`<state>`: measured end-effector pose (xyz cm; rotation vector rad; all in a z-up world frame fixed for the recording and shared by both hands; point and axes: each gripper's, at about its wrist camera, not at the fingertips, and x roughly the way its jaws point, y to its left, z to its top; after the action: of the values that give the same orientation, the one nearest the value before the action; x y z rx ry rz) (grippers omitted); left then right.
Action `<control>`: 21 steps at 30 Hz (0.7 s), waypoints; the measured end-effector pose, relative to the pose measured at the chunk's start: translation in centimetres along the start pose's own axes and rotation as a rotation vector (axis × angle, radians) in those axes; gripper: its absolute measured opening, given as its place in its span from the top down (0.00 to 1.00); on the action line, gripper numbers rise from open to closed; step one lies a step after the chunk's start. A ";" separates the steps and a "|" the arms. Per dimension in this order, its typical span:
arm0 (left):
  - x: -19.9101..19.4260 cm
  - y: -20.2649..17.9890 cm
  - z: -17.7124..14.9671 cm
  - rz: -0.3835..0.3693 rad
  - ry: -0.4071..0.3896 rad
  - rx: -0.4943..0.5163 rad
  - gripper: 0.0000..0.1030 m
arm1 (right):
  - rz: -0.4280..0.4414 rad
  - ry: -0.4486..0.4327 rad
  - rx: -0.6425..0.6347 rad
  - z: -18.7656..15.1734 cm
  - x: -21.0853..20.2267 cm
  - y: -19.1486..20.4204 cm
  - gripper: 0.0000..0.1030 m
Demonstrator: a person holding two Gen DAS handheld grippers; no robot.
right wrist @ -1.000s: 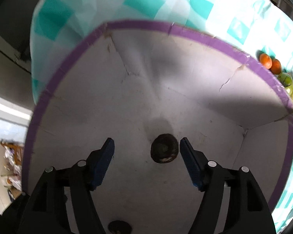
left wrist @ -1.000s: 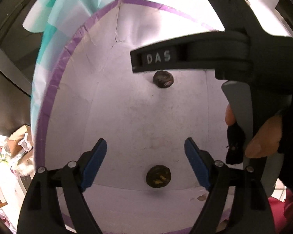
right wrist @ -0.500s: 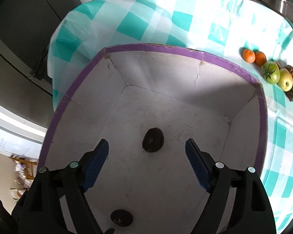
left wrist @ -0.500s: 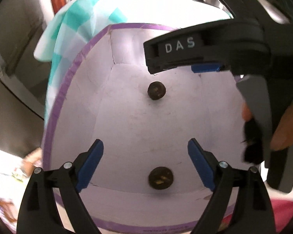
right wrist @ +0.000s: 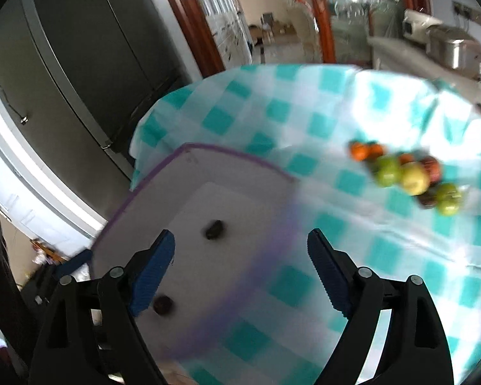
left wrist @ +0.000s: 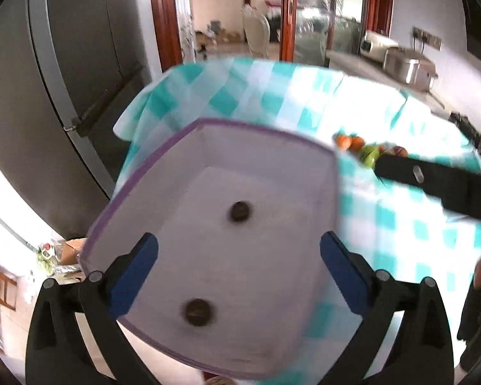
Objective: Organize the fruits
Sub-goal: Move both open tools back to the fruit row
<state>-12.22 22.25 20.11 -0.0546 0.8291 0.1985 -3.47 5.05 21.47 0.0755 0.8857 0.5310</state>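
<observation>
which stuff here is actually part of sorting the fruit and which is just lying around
Part of the job:
- white box with purple rim
- two dark fruits inside it
- fruit pile on the checked cloth

Just lying about:
- dark fridge
- steel cooker on the counter
- cardboard box on the floor

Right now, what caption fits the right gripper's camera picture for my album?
Right gripper opening, empty, above a white box with two dark fruits; more fruit waits on the checked cloth.
</observation>
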 end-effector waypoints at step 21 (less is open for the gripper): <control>5.4 -26.9 -5.8 -0.132 0.216 0.247 0.02 | -0.225 0.044 0.315 -12.8 -8.9 -27.0 0.18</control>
<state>-7.62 -4.03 11.43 0.1024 1.0567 -0.0366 -6.61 -24.59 12.13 0.2485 1.0012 0.1811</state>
